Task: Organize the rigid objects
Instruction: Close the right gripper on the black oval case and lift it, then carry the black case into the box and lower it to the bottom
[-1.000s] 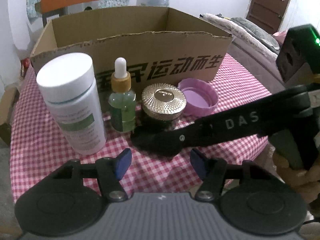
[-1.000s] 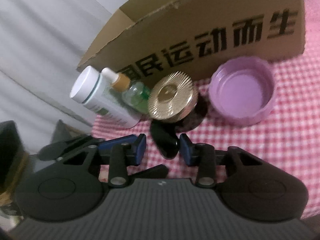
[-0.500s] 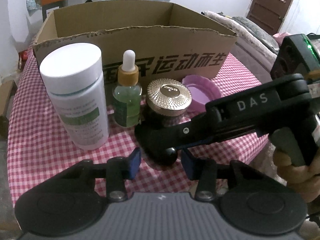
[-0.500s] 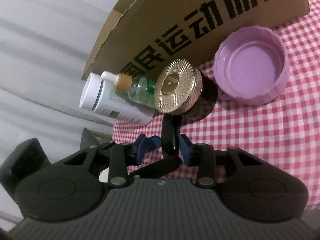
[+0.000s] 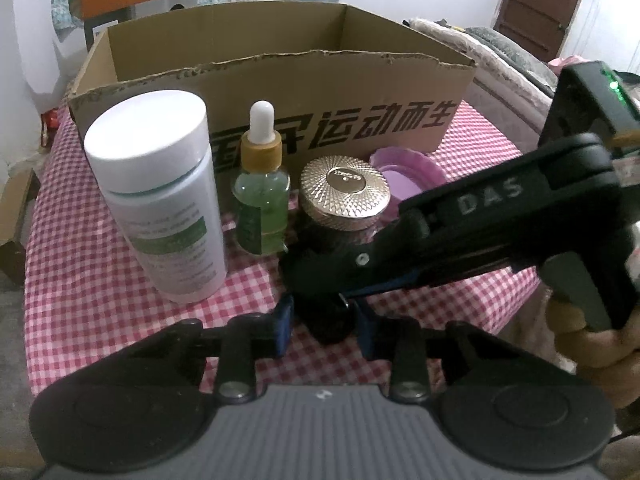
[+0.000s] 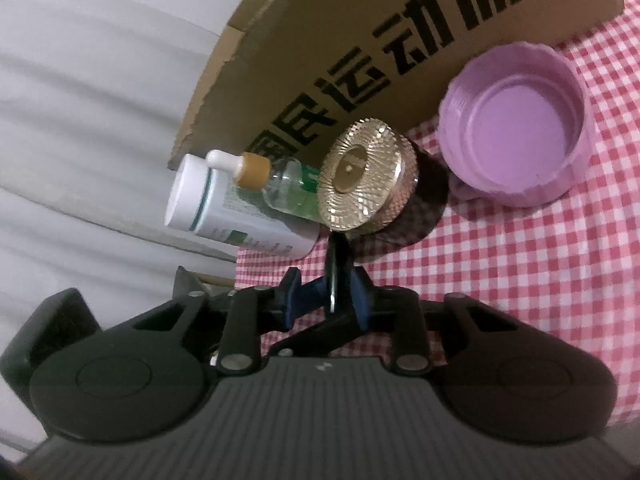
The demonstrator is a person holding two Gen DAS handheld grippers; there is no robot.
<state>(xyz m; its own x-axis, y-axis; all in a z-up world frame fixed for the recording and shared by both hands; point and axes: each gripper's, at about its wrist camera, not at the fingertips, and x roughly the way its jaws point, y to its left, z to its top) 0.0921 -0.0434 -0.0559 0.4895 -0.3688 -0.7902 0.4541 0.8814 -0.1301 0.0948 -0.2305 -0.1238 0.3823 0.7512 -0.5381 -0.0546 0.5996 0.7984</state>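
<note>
Four items line up before the cardboard box on the checked cloth: white bottle, purple lid, gold-lidded jar, green dropper bottle. Both grippers, left and right, have just been closing on a small black object just in front of the jar.

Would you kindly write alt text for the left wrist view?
Both grippers, the left gripper and the right gripper, close on a small black object on a checked tablecloth. Behind stand a white bottle, a dropper bottle, a gold-lidded jar, a purple lid and a cardboard box.
</note>
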